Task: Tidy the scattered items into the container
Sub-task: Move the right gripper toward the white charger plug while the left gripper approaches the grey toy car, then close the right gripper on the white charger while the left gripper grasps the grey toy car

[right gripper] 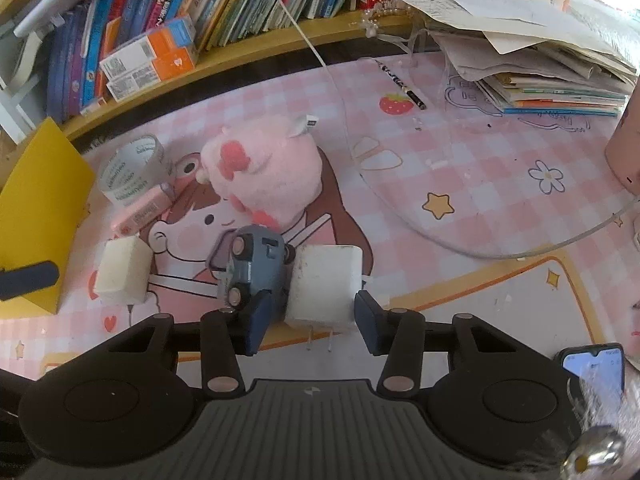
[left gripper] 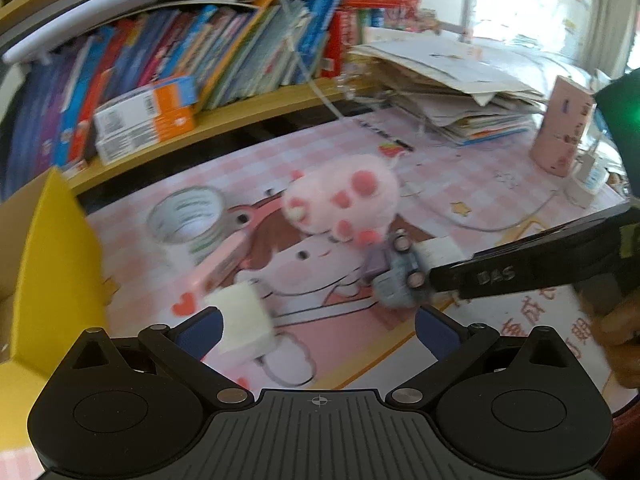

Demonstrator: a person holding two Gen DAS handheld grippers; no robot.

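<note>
"Charger block (right gripper: 324, 288) first, then. Where did you have it, and what were the fingers doing?"

"It sat flat on the counter (right gripper: 480, 184), right between the fingers (right gripper: 258, 320) of my right gripper (right gripper: 314, 320). One finger stood on each side face. They were in close, but I could not tell whether the pads were pressing or only framing it. My left gripper (left gripper: 320, 330) stood wide open with nothing gripped. A second charger (left gripper: 240, 320) lay just inside one of its fingers."

"How did you expect the block to handle?"

"As a stiff, smooth plastic cube, light for its size and not fragile. My guess was that glossy sides could slip under a weak squeeze. I judged the two broad flat faces to be the place to hold it, square across the middle. The metal prongs (right gripper: 320, 342) pointed back toward me, and I wanted the pads well clear of them."

"Anything crowding it?"

"A toy car (right gripper: 250, 268) lay tipped on its side, touching the block, with one finger wedged in between them. A plush toy (right gripper: 264, 172) sat just behind the car. Beyond that lay a tape roll (right gripper: 132, 168). The yellow container (right gripper: 40, 200) stood at the far left edge, well apart from the block."
</note>
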